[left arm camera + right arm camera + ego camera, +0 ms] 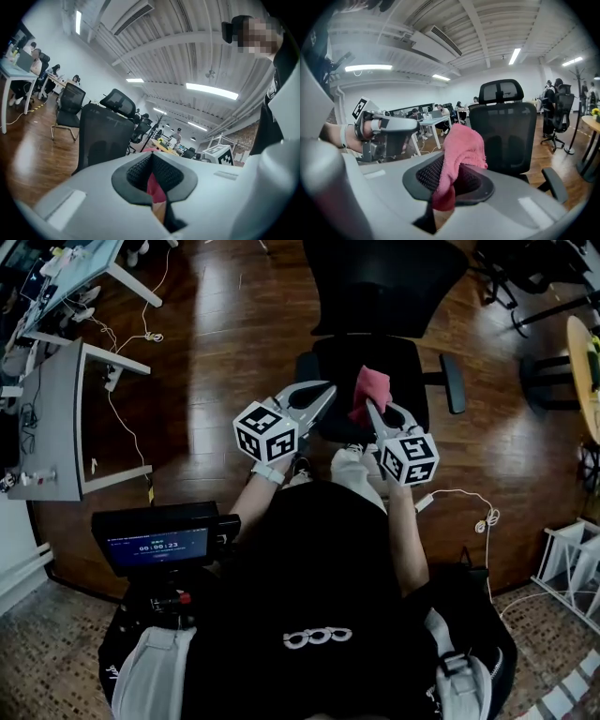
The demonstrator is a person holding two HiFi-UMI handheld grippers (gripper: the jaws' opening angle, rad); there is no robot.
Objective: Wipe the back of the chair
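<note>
A black mesh office chair stands in front of me, its back (384,282) (506,131) (103,136) upright beyond the seat (375,367). My right gripper (375,409) (452,180) is shut on a pink cloth (372,388) (461,150), which bunches up above the jaws, over the seat and short of the chair's back. My left gripper (323,395) (152,173) is held just left of the cloth with its jaws together and nothing in them. In the left gripper view a strip of the pink cloth (154,185) shows beyond the jaws.
White desks (56,418) stand at the left, and cables (141,338) trail over the wooden floor. A small screen (159,545) showing a timer sits by my left side. At the right are a round table (586,371), another chair base (511,277) and a white rack (572,568).
</note>
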